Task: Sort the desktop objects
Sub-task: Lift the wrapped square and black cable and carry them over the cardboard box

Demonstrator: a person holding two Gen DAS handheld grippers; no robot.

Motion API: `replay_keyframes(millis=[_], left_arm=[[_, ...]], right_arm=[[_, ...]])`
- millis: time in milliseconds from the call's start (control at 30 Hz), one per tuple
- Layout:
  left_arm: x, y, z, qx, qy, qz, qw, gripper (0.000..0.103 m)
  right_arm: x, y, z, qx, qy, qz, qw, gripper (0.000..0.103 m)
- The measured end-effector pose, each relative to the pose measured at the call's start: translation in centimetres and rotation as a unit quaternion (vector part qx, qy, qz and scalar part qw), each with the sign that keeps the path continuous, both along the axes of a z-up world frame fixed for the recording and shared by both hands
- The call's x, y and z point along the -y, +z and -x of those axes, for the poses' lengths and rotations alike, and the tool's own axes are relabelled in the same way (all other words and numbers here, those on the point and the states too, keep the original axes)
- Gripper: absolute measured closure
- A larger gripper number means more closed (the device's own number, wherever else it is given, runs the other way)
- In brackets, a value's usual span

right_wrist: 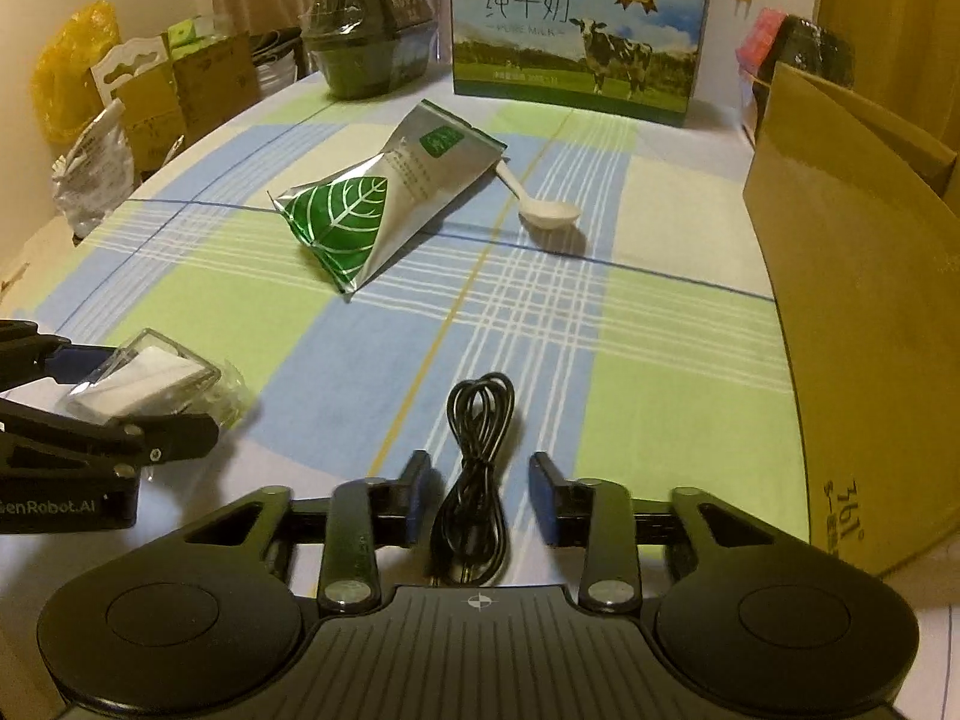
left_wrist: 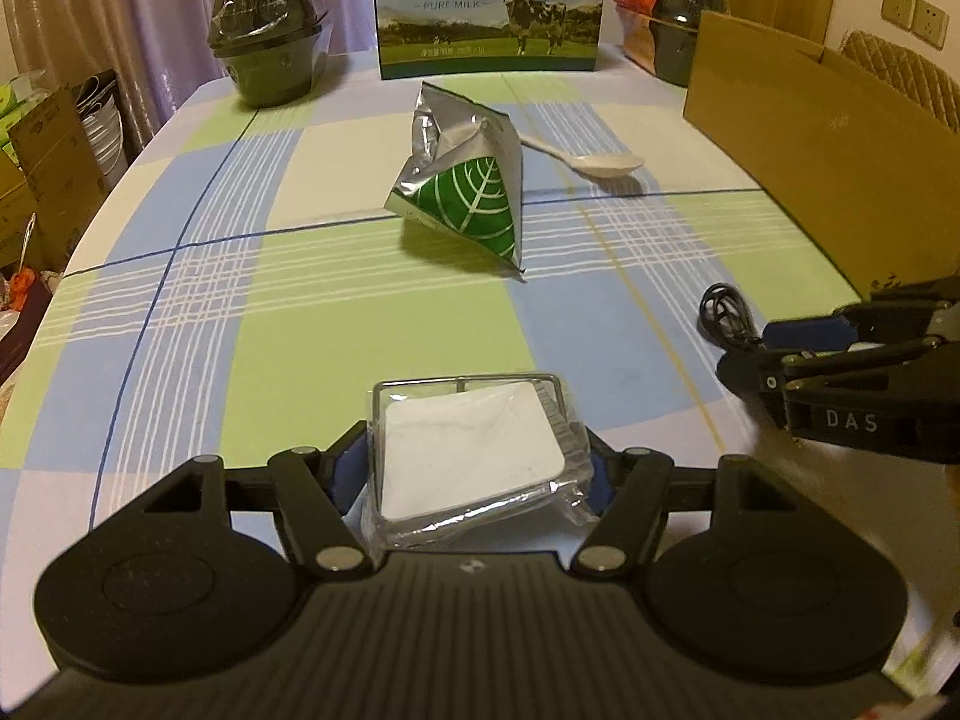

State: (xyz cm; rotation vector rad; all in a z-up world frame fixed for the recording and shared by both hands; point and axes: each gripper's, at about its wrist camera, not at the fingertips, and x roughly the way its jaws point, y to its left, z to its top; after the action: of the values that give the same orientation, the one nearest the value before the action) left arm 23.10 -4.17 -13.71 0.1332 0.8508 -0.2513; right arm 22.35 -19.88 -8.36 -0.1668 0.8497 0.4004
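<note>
Left gripper (left_wrist: 474, 468) pinches a clear box (left_wrist: 474, 456) — seemingly wrapped. Right gripper (right_wrist: 480, 501) fingers spread around a black cable (right_wrist: 477, 480) on the table (right_wrist: 660, 330).

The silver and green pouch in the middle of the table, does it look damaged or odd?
Yes. The silver and green pouch lies on its side on the checked tablecloth, its top end crumpled and open. No spill shows around it. A white spoon lies just behind it.

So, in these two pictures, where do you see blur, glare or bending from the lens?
Left wrist view: right tongs slightly smeared; cardboard box edge bows. Right wrist view: glare on the silver pouch; the tablecloth lines curve; dark corners in both.
</note>
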Motion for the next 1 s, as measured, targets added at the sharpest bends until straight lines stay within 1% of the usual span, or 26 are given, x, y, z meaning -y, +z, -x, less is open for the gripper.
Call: replay_keyframes(millis=[200,233,267,300,333,433,600,733,867,1000], left_arm=[[0.4,-0.1,-0.1,0.004,-0.002,-0.01,0.9999,0.038],[0.5,-0.1,-0.1,0.003,-0.003,-0.013,0.9999,0.039],[0.6,-0.1,-0.1,0.002,-0.004,-0.018,0.9998,0.039],[0.8,-0.1,-0.2,0.001,-0.005,-0.024,0.9997,0.04],[0.9,0.0,-0.2,0.001,-0.006,-0.027,0.9996,0.041],[1.1,0.4,-0.1,0.004,-0.008,-0.023,0.9997,0.041],[1.0,1.2,0.3,0.015,-0.01,-0.015,0.9997,0.041],[0.9,1.9,0.3,0.02,-0.009,-0.003,0.9997,0.041],[1.2,3.1,0.7,0.034,-0.016,0.01,0.9992,0.041],[1.9,4.3,1.0,0.047,-0.024,0.02,0.9984,0.041]], right_arm=[[-0.5,-0.1,-0.2,-0.001,0.002,0.003,1.0,0.066],[-0.6,0.0,-0.2,-0.001,0.003,0.005,1.0,0.07],[-0.7,0.0,-0.2,-0.002,0.008,0.004,1.0,0.082],[-0.9,0.0,-0.2,-0.001,0.01,0.007,1.0,0.091],[-1.0,0.1,-0.1,0.001,0.011,0.01,1.0,0.092],[-1.0,0.1,0.0,0.0,0.005,0.004,1.0,0.093],[-0.5,1.1,0.8,0.017,0.004,-0.004,1.0,0.093],[0.2,2.1,1.3,0.028,-0.009,-0.023,0.999,0.093],[0.7,3.2,2.1,0.039,-0.016,-0.038,0.998,0.093],[2.1,4.6,2.9,0.052,-0.037,-0.058,0.996,0.093]])
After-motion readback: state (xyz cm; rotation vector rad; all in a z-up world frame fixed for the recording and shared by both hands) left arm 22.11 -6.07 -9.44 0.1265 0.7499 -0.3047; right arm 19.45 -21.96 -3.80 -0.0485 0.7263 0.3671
